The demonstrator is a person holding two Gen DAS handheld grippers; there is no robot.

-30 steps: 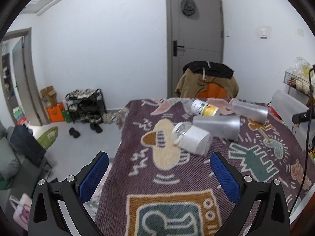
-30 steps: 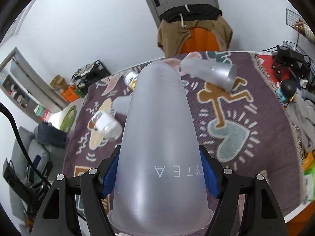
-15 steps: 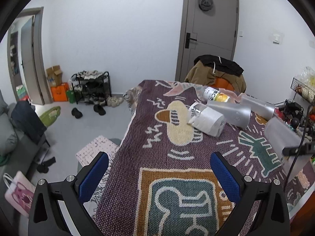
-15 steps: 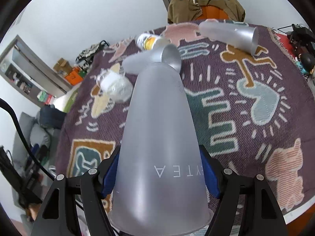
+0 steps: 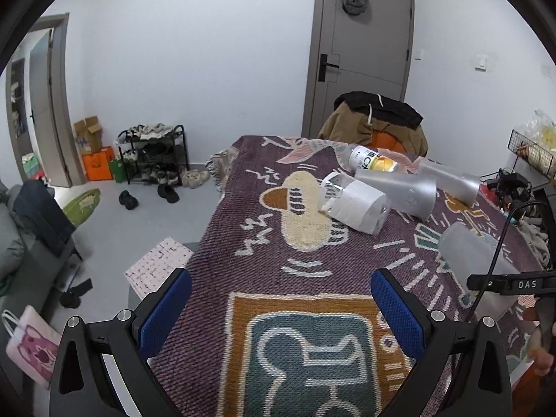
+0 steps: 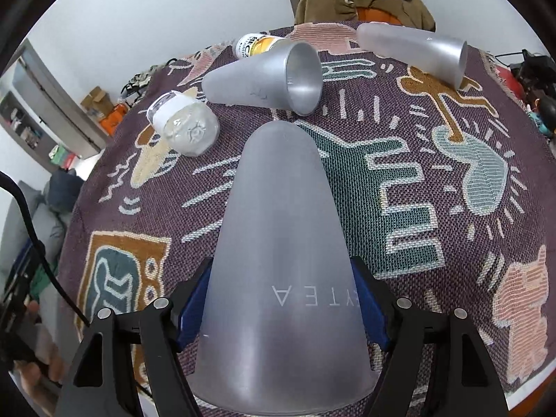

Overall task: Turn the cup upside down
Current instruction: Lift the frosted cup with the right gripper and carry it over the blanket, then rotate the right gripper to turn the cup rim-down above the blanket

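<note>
Frosted cup (image 6: 281,278) clamped between right gripper (image 6: 281,307) pads, closed end pointed away over patterned cloth (image 6: 410,187), left gripper (image 5: 281,309) held spread wide and empty above cloth, two cups (image 6: 264,78) lying beyond.

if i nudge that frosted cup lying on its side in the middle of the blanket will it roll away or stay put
The frosted cup is tapered, so it would probably roll in a curve, not straight. It looks like thin, empty plastic, likely light enough to skid. The woven blanket should damp it, and the bottle lying close beside it may block it.
</note>
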